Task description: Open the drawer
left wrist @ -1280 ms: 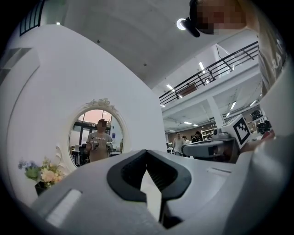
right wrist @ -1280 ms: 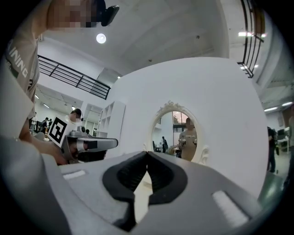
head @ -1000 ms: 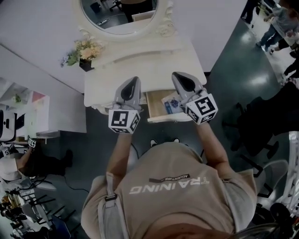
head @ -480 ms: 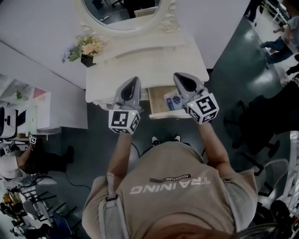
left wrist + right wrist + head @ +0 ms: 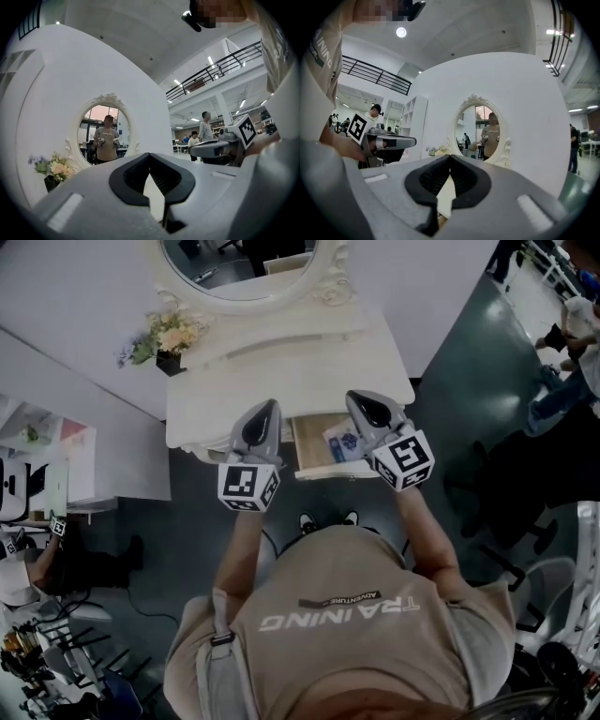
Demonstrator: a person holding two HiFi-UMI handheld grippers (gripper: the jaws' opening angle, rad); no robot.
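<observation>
The drawer (image 5: 313, 452) of the white dressing table (image 5: 281, 371) stands pulled out toward me, its wooden bottom showing and a blue-and-white packet (image 5: 343, 442) lying inside. My right gripper (image 5: 356, 397) hangs over the drawer's right part, pointing level at the table, jaws shut on nothing (image 5: 450, 157). My left gripper (image 5: 269, 406) is level over the table's front edge, just left of the drawer, also shut and holding nothing (image 5: 150, 155). The grippers' bodies hide the drawer's handle and part of its front.
An oval mirror (image 5: 242, 261) in a carved frame stands at the back of the table, with a small pot of flowers (image 5: 167, 337) at its left end. A white shelf unit (image 5: 56, 474) is at the left, office chairs (image 5: 525, 493) and people (image 5: 572, 343) at the right.
Nothing notable: both grippers stay shut and nearly in place, the right one a touch lower. The drawer is open by the same amount. People at the right have walked on.
</observation>
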